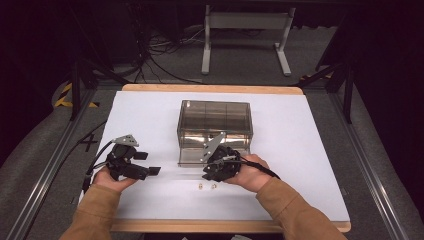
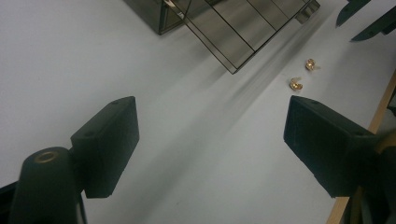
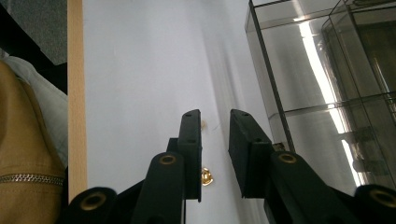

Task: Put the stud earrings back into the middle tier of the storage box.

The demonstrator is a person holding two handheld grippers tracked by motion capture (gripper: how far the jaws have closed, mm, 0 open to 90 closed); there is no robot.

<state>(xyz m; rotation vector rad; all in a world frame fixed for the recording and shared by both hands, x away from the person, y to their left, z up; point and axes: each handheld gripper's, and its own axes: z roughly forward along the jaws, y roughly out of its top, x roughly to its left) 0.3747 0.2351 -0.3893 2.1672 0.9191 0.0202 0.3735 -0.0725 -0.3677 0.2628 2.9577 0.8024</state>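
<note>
Two small gold pieces [image 1: 206, 186] lying on the white tabletop [image 1: 150, 115], just in front of the smoky clear box [image 1: 215, 131]. Right gripper [image 3: 215, 126] low beside the box, jaws narrowly parted, nothing clamped, one gold piece [image 3: 206, 176] just beside its jaw. Left gripper [image 1: 131, 167] well left of the box, jaws wide apart, empty.

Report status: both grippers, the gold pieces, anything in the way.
Left gripper open, empty. Right gripper narrow, empty, low over two gold pieces on the table. Clear box stands just behind them.
</note>
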